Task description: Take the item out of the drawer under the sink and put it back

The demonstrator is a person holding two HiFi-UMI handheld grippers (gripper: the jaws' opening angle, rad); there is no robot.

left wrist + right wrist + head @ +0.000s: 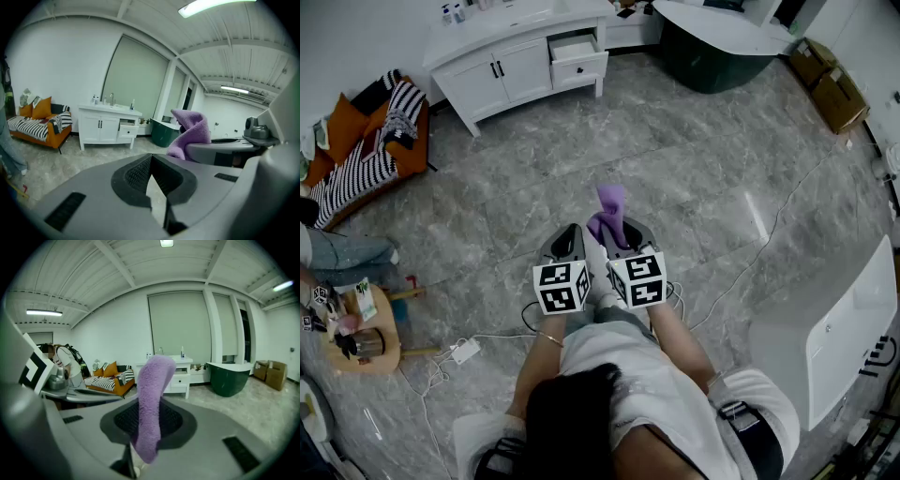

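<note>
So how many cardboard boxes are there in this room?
2. One cardboard box stands just right of the dark green tub. The second cardboard box stands beside the first, further from the tub. Others may be out of view.

The towel's [151, 399] lower end is hidden between the right gripper's [617, 225] fingers [179, 423]. On the counter [502, 28], the bottles [452, 13] are too small to identify.
</note>
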